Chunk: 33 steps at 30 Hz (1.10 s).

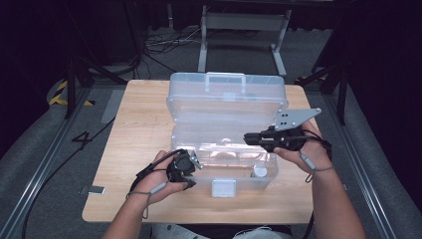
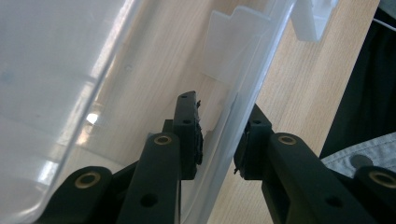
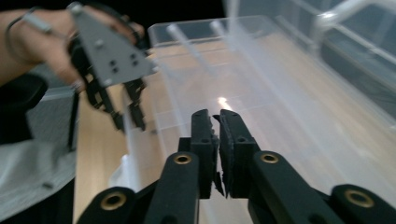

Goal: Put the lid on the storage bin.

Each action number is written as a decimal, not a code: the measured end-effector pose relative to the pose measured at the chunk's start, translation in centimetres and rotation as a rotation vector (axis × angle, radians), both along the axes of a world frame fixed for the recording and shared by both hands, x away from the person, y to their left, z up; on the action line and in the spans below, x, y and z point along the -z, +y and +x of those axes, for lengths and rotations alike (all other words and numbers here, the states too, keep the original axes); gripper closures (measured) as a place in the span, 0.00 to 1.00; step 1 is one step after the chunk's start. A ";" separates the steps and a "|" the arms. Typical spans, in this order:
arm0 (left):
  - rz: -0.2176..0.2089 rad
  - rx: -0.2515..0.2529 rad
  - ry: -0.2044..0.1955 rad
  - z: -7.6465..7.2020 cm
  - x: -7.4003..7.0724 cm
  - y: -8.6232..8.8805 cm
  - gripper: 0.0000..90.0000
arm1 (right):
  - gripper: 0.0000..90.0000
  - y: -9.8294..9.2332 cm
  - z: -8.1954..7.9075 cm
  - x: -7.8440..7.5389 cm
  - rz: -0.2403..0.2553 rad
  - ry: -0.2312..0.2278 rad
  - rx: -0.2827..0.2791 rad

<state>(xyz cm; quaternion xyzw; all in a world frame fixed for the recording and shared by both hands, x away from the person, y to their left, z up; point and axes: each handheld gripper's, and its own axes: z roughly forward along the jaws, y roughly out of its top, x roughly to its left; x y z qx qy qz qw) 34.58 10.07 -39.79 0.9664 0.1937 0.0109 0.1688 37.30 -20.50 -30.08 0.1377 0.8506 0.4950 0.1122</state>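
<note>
Wood table (image 1: 139,129): clear box (image 1: 224,149) lies crosswise (lid back); left claw (image 1: 191,172) straddles its wall, right claw (image 1: 249,138) clenched

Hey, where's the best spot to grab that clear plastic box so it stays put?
Probably the thin front wall of the clear plastic box, from above at its near-left corner: the open top lets one jaw go inside and one outside, as the left gripper straddles it now.
</note>
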 end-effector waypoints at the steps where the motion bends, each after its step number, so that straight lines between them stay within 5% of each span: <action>1: -0.001 0.000 -0.001 0.0 0.0 0.0 0.82 | 0.98 -0.4 0.1 -0.1 0.019 0.003 0.038; 5: -0.004 -0.001 -0.001 0.0 0.0 0.1 0.81 | 1.00 -2.6 0.8 -0.2 0.149 0.021 0.197; 11: -0.020 -0.013 0.003 -0.3 0.0 0.2 0.76 | 1.00 -4.9 1.6 0.1 0.255 0.024 0.363; 22: -0.092 -0.043 -0.010 -0.9 -1.6 1.3 0.71 | 0.99 -6.1 1.6 0.1 0.308 0.018 0.419; 27: -0.196 -0.072 -0.020 -1.3 -3.2 2.4 0.72 | 0.99 -6.7 1.6 -0.1 0.351 0.008 0.451; 33: -0.290 -0.101 -0.075 -1.9 -5.5 3.2 0.71 | 0.99 -6.1 1.6 0.1 0.323 0.019 0.440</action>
